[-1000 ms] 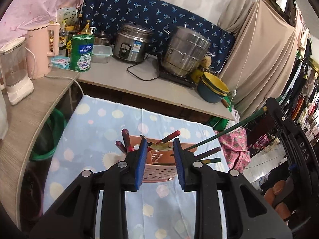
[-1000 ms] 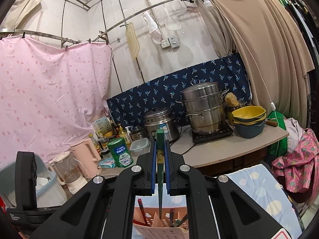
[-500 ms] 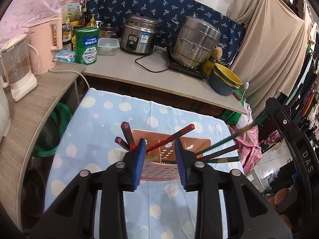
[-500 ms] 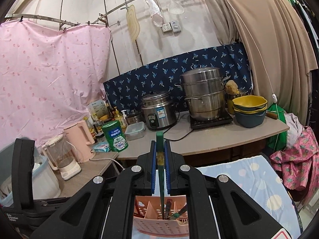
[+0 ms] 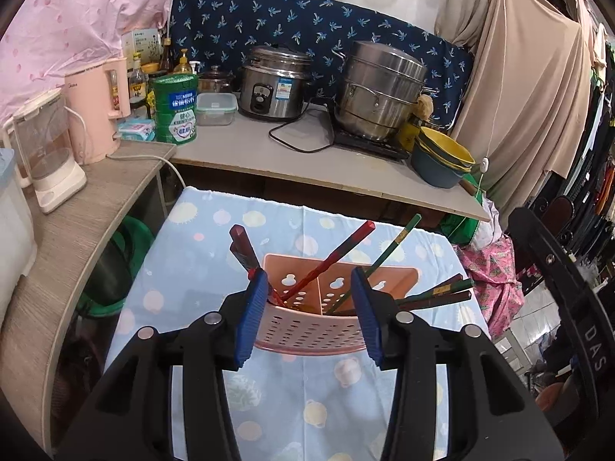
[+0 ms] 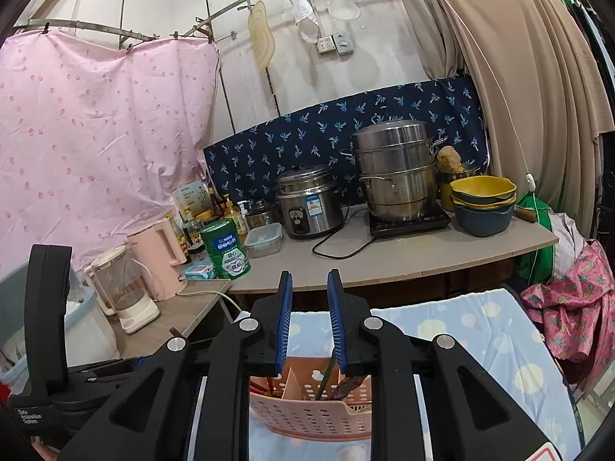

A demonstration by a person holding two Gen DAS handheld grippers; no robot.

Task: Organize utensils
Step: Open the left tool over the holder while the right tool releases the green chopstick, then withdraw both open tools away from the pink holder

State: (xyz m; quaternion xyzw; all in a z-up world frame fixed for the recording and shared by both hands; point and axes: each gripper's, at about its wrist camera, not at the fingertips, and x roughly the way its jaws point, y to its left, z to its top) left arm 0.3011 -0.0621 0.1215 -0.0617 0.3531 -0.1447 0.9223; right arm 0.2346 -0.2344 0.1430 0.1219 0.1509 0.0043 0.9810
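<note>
Chopsticks stand sorted in the pink basket (image 5: 311, 330) on the blue spotted cloth (image 5: 215, 238).

Red chopsticks (image 5: 330, 257) lean in the basket's left compartment, and a green chopstick (image 5: 388, 249) leans in the right one with several darker sticks splayed out over its right rim. The left gripper (image 5: 311, 315) has just been opening; its blue pads now stand apart on either side of the basket with nothing pinched between them. The right gripper (image 6: 309, 322) has just been opening too, and hangs above the basket with an empty gap between its pads. No loose utensils show on the cloth, so the sorting looks close to done; what lies outside these views cannot be told.
</note>
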